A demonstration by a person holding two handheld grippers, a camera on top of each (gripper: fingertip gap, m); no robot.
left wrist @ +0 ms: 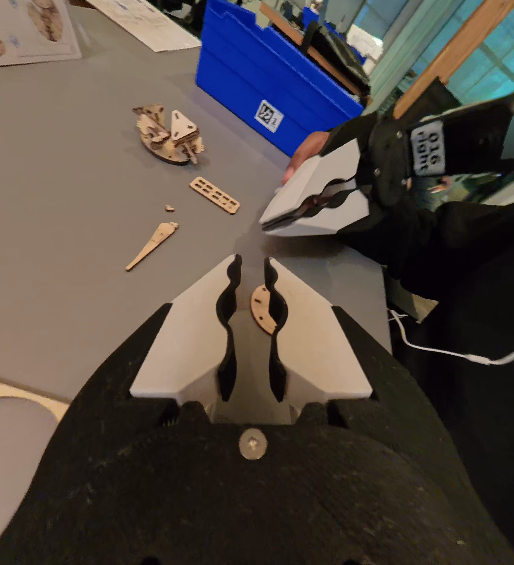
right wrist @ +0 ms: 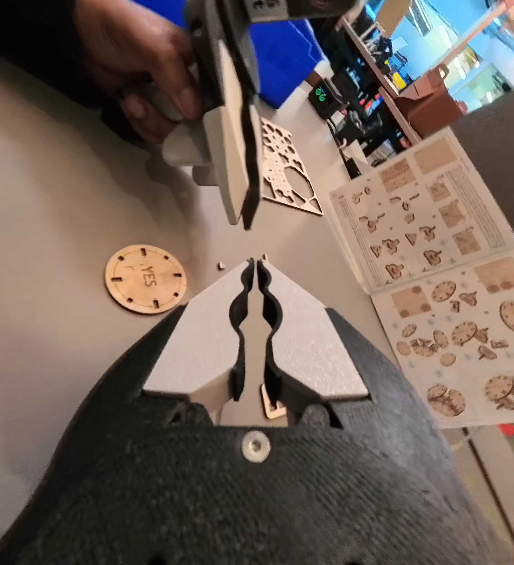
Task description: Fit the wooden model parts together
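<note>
My left gripper (left wrist: 252,258) is open and empty above the grey table (left wrist: 51,183). A round slotted wooden disc (left wrist: 260,308) lies flat on the table under its right finger, not in the grasp; it also shows in the right wrist view (right wrist: 145,278). My right gripper (right wrist: 255,261) is shut, and in the left wrist view (left wrist: 263,224) nothing shows between its tips. Tiny wooden bits (right wrist: 220,265) lie on the table at its tips. A part-built wooden model (left wrist: 170,134), a slotted strip (left wrist: 214,194) and a tapered pointer piece (left wrist: 153,244) lie further off.
A blue bin (left wrist: 265,76) stands at the back. An instruction booklet (right wrist: 433,275) lies to the right and a punched-out wooden sheet (right wrist: 286,183) behind the left gripper (right wrist: 243,223). A small slotted wooden piece (right wrist: 272,406) shows under my right fingers. A white cable (left wrist: 433,351) hangs at the table edge. My left tips are roughly 8 cm from the tapered pointer piece (left wrist: 153,244).
</note>
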